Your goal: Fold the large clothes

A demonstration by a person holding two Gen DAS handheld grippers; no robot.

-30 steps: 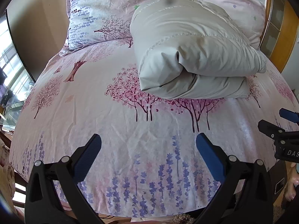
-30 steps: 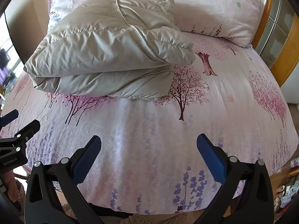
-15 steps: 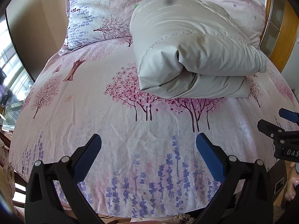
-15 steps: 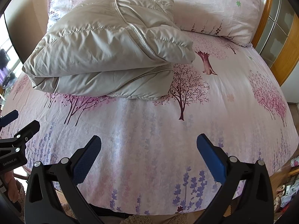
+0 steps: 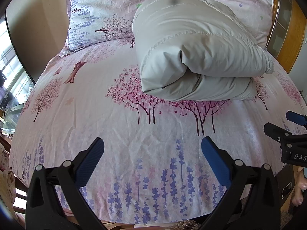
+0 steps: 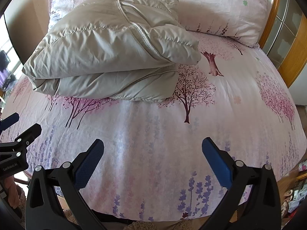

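A puffy beige quilted jacket (image 5: 195, 57) lies folded into a thick bundle on the bed (image 5: 119, 126), past the middle toward the pillows. The right wrist view shows the same jacket (image 6: 115, 53) at upper left, its layers stacked. My left gripper (image 5: 152, 149) hovers open over the bed's near edge, well short of the jacket, with nothing between its blue pads. My right gripper (image 6: 152, 149) is also open and empty above the sheet. Each gripper shows at the edge of the other's view: the right one (image 5: 287, 132), the left one (image 6: 17, 132).
The bed carries a pink sheet printed with trees and lavender. Two matching pillows (image 5: 99, 13) (image 6: 226, 9) lean at the head. A wooden headboard frame (image 6: 291, 44) rises at right, a window (image 5: 9, 72) at left. A hand (image 6: 10, 189) holds the left gripper.
Almost nothing differs. Both grippers stay open near the bed's front edge and the jacket lies unmoved.
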